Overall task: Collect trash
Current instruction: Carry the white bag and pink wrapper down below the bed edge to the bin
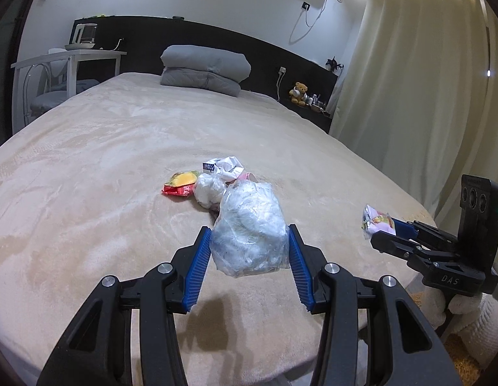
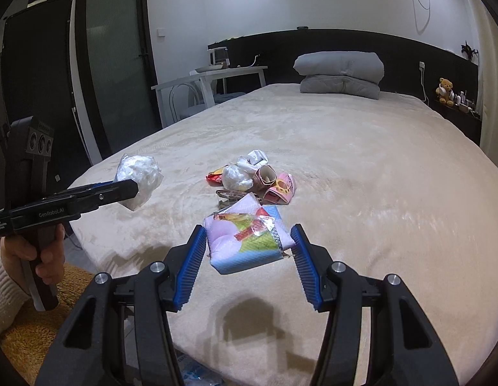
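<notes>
Left tool (image 1: 249,251) clamps one clear bag (image 1: 250,228) | right tool (image 2: 249,251) clamps one wrapper (image 2: 249,241)

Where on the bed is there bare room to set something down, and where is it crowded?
Bare blanket lies between the trash pile and the folded grey duvet, and along the bed on both sides of the pile. It is crowded at the pile itself, just ahead of both loaded grippers.

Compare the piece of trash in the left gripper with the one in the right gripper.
The clear plastic bag in the left gripper is see-through, lumpy and stuffed with white wads; the snack packet in the right gripper is flat, opaque and printed in pink, blue and green. Both are pinched between blue pads, lifted above the bed.
</notes>
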A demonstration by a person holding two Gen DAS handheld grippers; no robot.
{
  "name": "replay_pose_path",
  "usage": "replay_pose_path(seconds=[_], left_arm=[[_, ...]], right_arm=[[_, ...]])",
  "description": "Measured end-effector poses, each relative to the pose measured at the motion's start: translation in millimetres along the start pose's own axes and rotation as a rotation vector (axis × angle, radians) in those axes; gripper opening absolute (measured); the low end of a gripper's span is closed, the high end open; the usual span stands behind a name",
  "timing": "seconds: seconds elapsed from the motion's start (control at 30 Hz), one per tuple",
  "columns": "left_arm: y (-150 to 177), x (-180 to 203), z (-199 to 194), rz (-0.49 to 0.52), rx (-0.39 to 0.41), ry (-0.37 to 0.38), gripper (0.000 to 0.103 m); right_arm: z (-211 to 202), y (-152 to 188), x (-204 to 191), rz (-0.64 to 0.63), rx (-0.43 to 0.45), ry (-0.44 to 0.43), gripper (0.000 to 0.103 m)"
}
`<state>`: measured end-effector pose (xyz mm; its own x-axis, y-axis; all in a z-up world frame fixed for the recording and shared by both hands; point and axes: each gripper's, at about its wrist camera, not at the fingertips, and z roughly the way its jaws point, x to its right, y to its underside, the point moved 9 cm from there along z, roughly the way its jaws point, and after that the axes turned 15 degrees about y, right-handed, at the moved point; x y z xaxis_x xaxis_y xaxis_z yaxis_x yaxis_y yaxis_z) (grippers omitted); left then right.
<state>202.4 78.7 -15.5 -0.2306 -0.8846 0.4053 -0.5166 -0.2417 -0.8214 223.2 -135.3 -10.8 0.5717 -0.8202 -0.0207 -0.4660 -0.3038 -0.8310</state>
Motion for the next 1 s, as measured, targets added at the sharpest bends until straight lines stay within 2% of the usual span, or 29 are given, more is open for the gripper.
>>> replay_pose_path(seconds=[0.3, 0.7, 1.0], left_arm=[[33, 28, -31, -0.032, 0.029, 0.005, 0.046], [73, 54, -74, -0.084, 0.071, 0.006, 0.046], [94, 76, -77, -0.047, 0.027, 0.023, 0.046]], right_arm=[[-47, 25, 1, 0.073, 0.008, 0.009, 0.054], [-99, 59, -18, 0.121, 0.004, -0.026, 0.054], [-119, 78, -33, 0.118, -0.017, -0.039, 0.054]])
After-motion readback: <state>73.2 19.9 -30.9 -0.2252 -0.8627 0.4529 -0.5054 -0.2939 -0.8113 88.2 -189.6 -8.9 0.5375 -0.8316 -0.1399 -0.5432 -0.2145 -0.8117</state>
